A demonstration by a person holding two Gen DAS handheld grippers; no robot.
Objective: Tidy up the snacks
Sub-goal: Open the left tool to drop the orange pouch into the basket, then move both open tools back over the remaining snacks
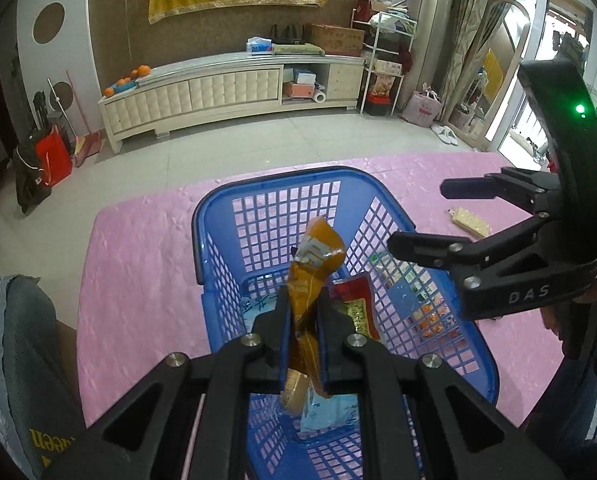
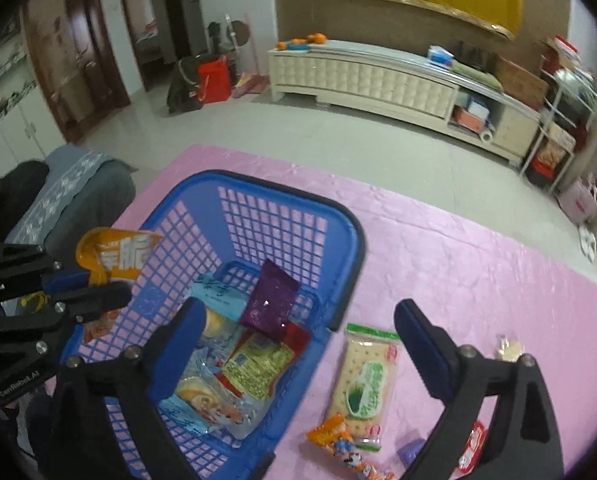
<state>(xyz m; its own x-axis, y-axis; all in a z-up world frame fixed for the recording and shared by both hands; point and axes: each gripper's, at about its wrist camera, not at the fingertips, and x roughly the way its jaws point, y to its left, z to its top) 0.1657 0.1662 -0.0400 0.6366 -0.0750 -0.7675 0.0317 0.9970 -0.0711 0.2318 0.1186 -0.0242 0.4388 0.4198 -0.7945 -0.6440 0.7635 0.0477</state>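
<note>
A blue plastic basket [image 1: 226, 216] stands on the pink table; it also shows in the right wrist view [image 2: 338, 240]. My left gripper [image 1: 303, 320] is shut on an orange snack packet [image 1: 316, 256] and holds it above the basket; the packet also shows in the right wrist view [image 2: 114, 254]. Inside the basket lie a purple packet [image 2: 272, 300], a red and yellow packet [image 2: 258, 364] and light blue packets [image 2: 210, 404]. My right gripper [image 2: 298, 344] is open and empty, over the basket's right rim; it also shows in the left wrist view [image 1: 414, 216].
On the pink table [image 2: 478, 264] right of the basket lie a green and white cracker pack [image 2: 368, 380], an orange cartoon packet [image 2: 338, 444], a small cream sweet [image 2: 508, 348], a red wrapper [image 2: 472, 448] and a purple item [image 2: 410, 450]. A grey cushioned seat [image 2: 74, 196] is at the left.
</note>
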